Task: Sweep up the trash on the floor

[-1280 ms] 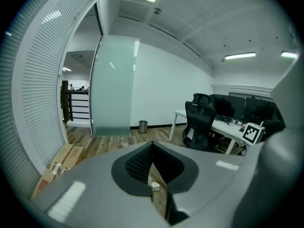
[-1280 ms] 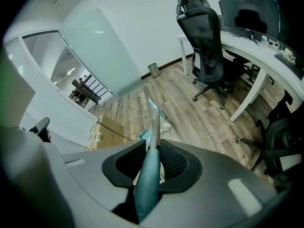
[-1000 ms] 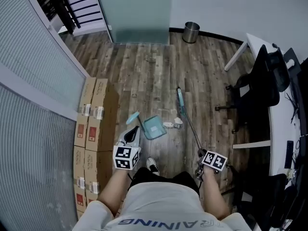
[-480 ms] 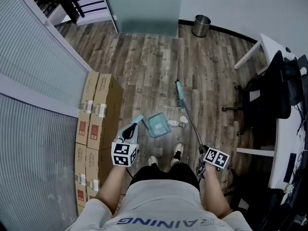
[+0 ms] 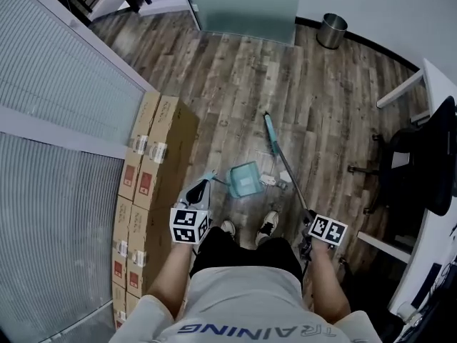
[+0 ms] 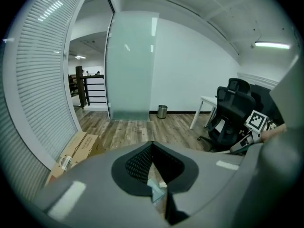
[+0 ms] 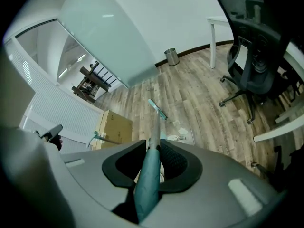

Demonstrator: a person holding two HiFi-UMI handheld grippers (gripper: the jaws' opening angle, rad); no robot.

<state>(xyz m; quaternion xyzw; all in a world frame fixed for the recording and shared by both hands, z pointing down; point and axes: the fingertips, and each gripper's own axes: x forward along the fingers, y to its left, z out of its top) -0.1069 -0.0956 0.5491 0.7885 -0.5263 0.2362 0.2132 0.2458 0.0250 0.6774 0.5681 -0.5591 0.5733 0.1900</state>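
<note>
Trash point(image 5: 273, 181): not swept yet. It lies mid-floor point(image 5: 235, 77), well clear of the wall edges and just right of the dustpan point(image 5: 245, 179). Touching the pan's side or a hair off, can't tell.

What changed in the last second:
- I've stepped up, and both shoes point(image 5: 268, 227) now show just behind the pan.
- Both hands have come down and forward.
- The pan has squared up beside the scraps.
- The broom point(image 5: 269, 127) head rests on the floor beyond the scraps, a bit further out than it was.

My read: the approach is done and this is the set-up for the pull stroke toward the pan. Nothing is in the pan as far as I can see.

Left tongs point(image 5: 203, 186): jaws together, clamped on the top of the dustpan's thin long handle, which runs from the tips down to the pan.
Right tongs point(image 7: 153, 146): clamped on the broom's teal grip, with the shaft running out between the jaws to the head.

Trash look: a few small white crumpled scraps, paper-like, loosely clustered. One may be clear wrap, too small to tell. It looks light, so I'd guess a fast stroke scatters it.

Around it: cardboard boxes point(image 5: 161, 159) are stacked along the floor's left edge by the blinds. A steel bin point(image 5: 332, 31) stands at the far wall and an office chair point(image 5: 428, 163) at the right edge. All are well apart from the trash.
</note>
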